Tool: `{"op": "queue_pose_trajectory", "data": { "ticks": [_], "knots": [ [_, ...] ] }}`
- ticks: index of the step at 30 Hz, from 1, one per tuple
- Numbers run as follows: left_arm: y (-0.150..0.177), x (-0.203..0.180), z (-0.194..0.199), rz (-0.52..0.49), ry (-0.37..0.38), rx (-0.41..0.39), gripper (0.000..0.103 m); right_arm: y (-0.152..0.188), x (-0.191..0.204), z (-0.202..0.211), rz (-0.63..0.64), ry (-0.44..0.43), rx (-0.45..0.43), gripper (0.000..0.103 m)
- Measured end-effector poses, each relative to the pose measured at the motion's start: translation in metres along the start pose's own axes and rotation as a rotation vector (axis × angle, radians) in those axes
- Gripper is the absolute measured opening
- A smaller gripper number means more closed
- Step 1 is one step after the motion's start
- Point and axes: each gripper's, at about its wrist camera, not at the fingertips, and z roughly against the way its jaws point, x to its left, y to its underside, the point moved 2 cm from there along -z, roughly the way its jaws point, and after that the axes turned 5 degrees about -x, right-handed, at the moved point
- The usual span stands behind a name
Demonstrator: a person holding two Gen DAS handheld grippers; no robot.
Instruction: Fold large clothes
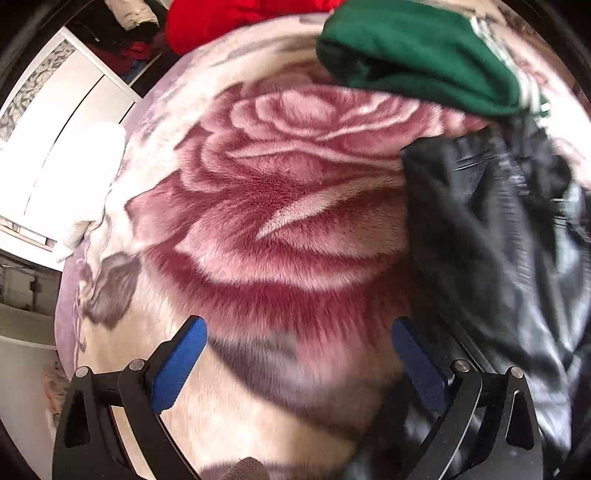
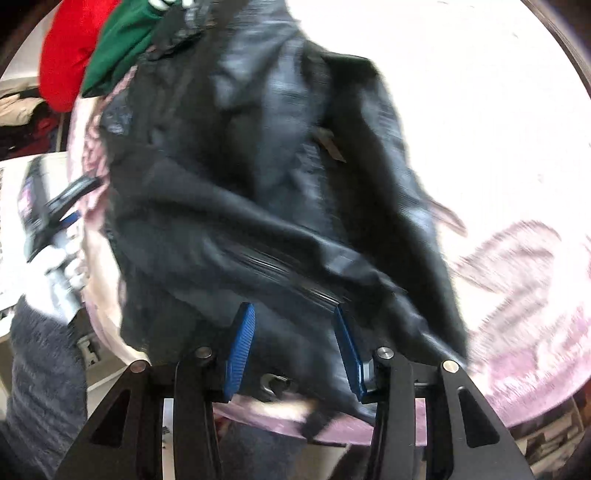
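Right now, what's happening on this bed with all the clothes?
A person with a handheld gripper in each hand is folding clothes on a rose-patterned blanket. The right gripper is at the near edge of a black jacket; motion blur hides whether it grips. The left gripper hangs open over bare blanket beside the jacket. A green garment and a red one lie behind.

Left wrist view looks down close over the rose blanket (image 1: 280, 206). Right wrist view faces the black jacket (image 2: 258, 192) closely. Both share jacket, blanket and green garment (image 1: 417, 51)

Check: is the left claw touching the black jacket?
Cannot tell. In the left wrist view the left claw is open over the blanket; the black jacket blurs beside it.
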Motion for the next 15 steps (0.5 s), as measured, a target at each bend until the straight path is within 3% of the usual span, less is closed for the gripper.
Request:
{"op": "queue_pose_trajectory", "data": {
  "ticks": [3,4,6,10,11,13,15],
  "knots": [
    [0.015,-0.018,0.023,-0.038,0.033,-0.036,0.103,-0.005,-0.014,-0.023,-0.048,-0.015,0.014,0.047],
    [0.019,-0.029,0.018,-0.081,0.005,-0.031,0.103,-0.007,-0.013,-0.028,-0.055,-0.030,0.014,0.047],
    [0.022,-0.040,-0.003,-0.111,-0.040,0.014,0.103,-0.014,-0.005,-0.033,-0.031,-0.038,-0.003,0.047],
    [0.013,-0.044,-0.044,-0.067,-0.052,0.097,0.103,-0.022,0.023,-0.012,0.045,-0.073,-0.058,0.047],
    [0.008,-0.043,-0.051,-0.061,-0.061,0.103,0.103,-0.021,0.027,-0.007,0.070,-0.062,-0.067,0.047],
    [0.002,-0.039,-0.059,-0.045,-0.047,0.120,0.103,-0.018,0.025,-0.016,0.116,0.043,-0.043,0.047],
    [-0.001,-0.037,-0.056,-0.046,-0.032,0.136,0.103,-0.015,0.009,-0.041,0.107,0.103,0.056,0.047]
  ]
}}
